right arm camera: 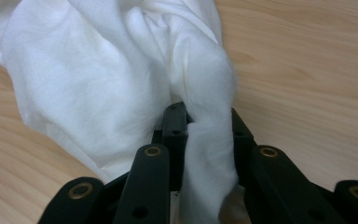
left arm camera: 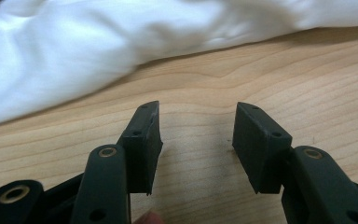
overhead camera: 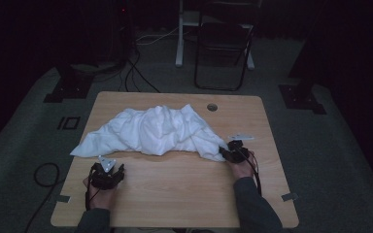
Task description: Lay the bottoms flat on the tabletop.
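wooden table [overhead camera: 184, 179], dim carpeted room

Left gripper [overhead camera: 108, 174]: sitting at seven o'clock on the tabletop, jaws spread wide with nothing between them, pointing toward twelve; left hand [overhead camera: 98, 190] gripping it from behind, forearm entering from six. Right gripper [overhead camera: 232, 151]: lying at four o'clock, jaws pinching white cloth [right arm camera: 205, 140]; right hand [overhead camera: 243, 167] holding it, sleeved forearm trailing toward six.

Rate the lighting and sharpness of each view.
High view: dim, dark surroundings, white cloth brightest. Left gripper view: well lit, left gripper sharp, cloth behind soft. Right gripper view: bright, right gripper holds cloth, whites nearly blown out.
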Tool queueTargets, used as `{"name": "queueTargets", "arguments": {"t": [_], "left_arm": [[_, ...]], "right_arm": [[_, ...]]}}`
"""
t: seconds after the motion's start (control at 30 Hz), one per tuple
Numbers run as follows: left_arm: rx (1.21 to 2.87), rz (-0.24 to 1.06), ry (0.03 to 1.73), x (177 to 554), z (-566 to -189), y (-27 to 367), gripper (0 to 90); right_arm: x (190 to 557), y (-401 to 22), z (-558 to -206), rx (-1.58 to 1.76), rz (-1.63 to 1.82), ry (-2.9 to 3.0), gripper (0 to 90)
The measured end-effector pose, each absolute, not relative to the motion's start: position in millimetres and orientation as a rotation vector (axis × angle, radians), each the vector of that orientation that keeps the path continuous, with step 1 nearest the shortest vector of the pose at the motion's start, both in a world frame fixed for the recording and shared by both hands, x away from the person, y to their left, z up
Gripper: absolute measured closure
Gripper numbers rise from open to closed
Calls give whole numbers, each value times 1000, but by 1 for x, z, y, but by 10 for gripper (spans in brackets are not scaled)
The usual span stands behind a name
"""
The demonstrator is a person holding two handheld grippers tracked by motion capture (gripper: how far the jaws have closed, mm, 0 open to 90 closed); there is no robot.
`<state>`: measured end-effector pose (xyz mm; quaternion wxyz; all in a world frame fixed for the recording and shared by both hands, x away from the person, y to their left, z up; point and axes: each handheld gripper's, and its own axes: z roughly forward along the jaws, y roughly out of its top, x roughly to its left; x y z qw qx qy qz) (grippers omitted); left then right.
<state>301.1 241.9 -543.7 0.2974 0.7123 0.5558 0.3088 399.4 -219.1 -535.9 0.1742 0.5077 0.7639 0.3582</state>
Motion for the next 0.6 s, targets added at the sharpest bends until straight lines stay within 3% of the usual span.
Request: {"name": "queueTargets", "arguments": {"t": [0.37, 0.6], "left_arm": [[1859, 720, 1464, 309, -542, 237, 500], [1895, 676, 1311, 328, -523, 201, 491]], "right_arm": [[373, -272, -539, 1514, 1024, 2080, 742], [363, -276, -544, 1538, 1070, 2013, 727]]}}
